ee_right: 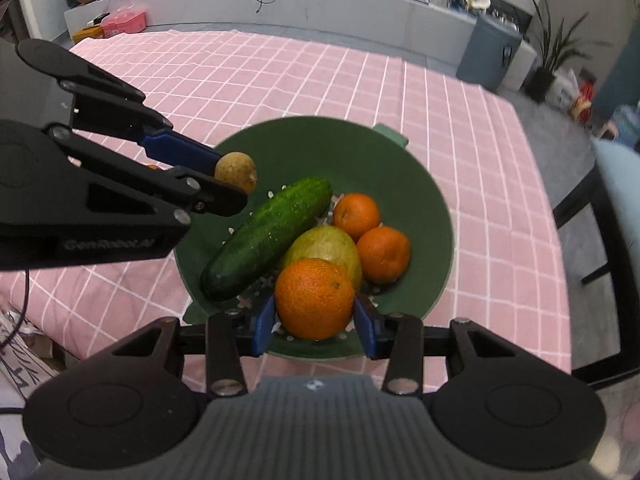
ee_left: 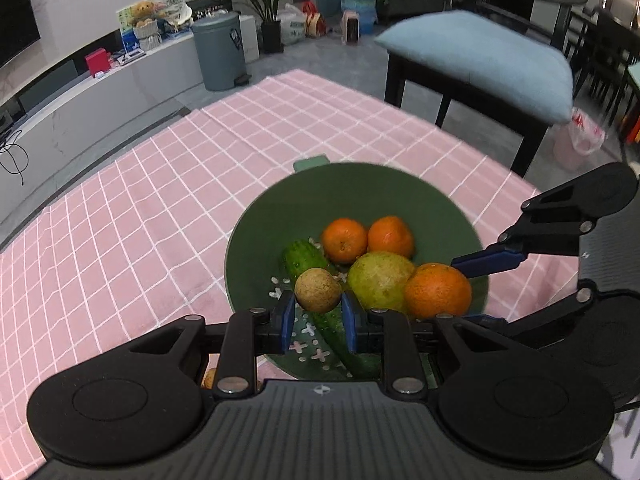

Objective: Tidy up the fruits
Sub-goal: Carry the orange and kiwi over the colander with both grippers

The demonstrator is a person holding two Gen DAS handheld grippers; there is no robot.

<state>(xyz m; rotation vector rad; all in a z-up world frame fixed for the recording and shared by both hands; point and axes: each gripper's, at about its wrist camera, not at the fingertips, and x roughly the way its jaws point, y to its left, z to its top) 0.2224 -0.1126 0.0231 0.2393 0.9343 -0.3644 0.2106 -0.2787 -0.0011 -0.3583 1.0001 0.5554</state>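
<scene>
A green strainer bowl (ee_left: 360,188) (ee_right: 424,184) sits on the pink checked tablecloth. In it lie a cucumber (ee_right: 268,236) (ee_left: 304,258), a yellow-green pear (ee_right: 326,246) (ee_left: 378,280) and two small oranges (ee_right: 356,216) (ee_right: 384,254) (ee_left: 345,240) (ee_left: 390,236). My left gripper (ee_left: 318,312) (ee_right: 230,178) is shut on a small round brown fruit (ee_left: 318,290) (ee_right: 237,170), held above the bowl's near-left rim. My right gripper (ee_right: 315,322) is shut on a larger orange (ee_right: 315,298) (ee_left: 438,290), held over the bowl's near side.
The pink tablecloth (ee_left: 160,208) (ee_right: 280,80) spreads around the bowl. A black chair with a light blue cushion (ee_left: 480,60) stands past the table's far edge. A grey bin (ee_left: 218,52) and a low white cabinet (ee_right: 280,4) stand beyond.
</scene>
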